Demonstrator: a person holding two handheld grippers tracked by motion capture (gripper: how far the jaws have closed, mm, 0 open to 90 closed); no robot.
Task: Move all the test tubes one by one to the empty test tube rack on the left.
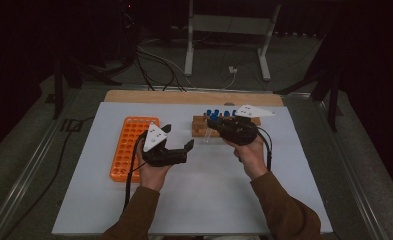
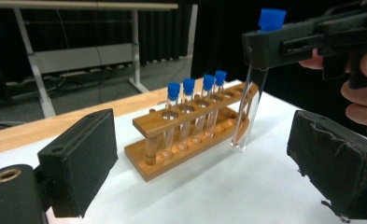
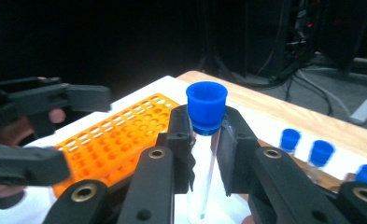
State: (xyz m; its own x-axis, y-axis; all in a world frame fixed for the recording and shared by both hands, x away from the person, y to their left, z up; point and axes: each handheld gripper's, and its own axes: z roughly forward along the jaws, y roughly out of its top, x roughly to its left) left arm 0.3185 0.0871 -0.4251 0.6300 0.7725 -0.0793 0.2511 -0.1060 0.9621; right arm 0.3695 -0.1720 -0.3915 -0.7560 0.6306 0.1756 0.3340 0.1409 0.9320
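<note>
The right tongs are clenched on a clear test tube with a blue cap, gripping it just under the cap. The tube hangs upright above the white desk, just beside the near end of the wooden rack, not touching it. Four capped tubes stand in this rack. The left tongs are released, with nothing between them, near the orange rack on the left.

White table; orange rack; wooden rack
</note>
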